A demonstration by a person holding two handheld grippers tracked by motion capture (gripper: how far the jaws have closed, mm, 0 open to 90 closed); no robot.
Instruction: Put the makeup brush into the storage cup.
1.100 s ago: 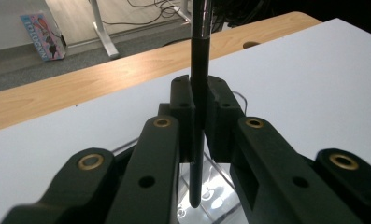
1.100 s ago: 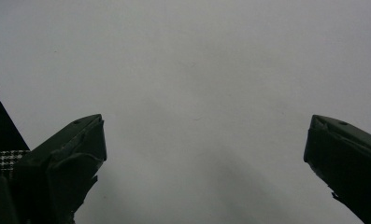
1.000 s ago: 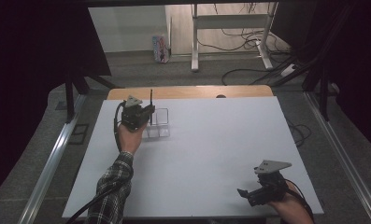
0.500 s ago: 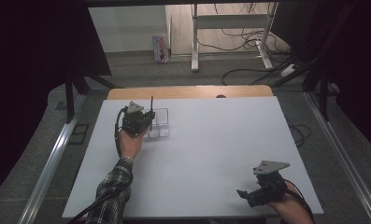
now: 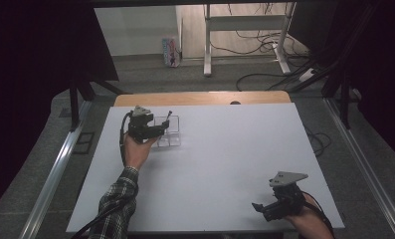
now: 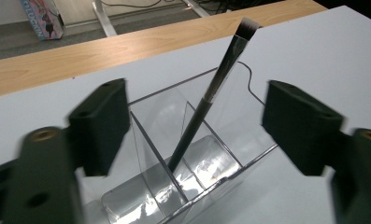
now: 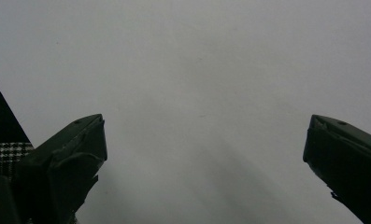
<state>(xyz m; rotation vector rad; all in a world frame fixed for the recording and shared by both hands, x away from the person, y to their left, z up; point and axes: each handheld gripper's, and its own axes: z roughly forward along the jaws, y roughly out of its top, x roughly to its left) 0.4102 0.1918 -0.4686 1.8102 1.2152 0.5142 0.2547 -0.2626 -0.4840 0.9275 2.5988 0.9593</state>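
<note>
From the high view, the person's left forearm, in a plaid sleeve (image 5: pixel 116 206), reaches forward across the white table (image 5: pixel 225 164), the hand raised and cupped under the left gripper (image 5: pixel 161 130). That gripper points toward the right of the picture and sits against a clear plastic organiser (image 5: pixel 171 134), which lies just beyond its tips. A thin dark makeup brush (image 5: pixel 168 118) rises out of the organiser right at the tips. The right gripper (image 5: pixel 258 208) rests low at the near edge of the table, well apart from the organiser, with the hand under it and its tips pointing left.

In the left gripper view, the two black jaws stand wide apart (they have just been opening) and grip nothing. The makeup brush (image 6: pixel 210 97) stands between them without touching either pad. Its long axis leans: the handle end sits down in a middle compartment of the clear plastic organiser (image 6: pixel 174 177), and the bristle head points up and away to the right. The organiser sits directly ahead of the jaws, between them.

In the right gripper view, the right gripper (image 7: pixel 204 140) has its jaws spread wide over bare white table (image 7: pixel 197 60), holding nothing. A bit of plaid sleeve (image 7: pixel 5 151) shows beside the left-hand jaw.
</note>
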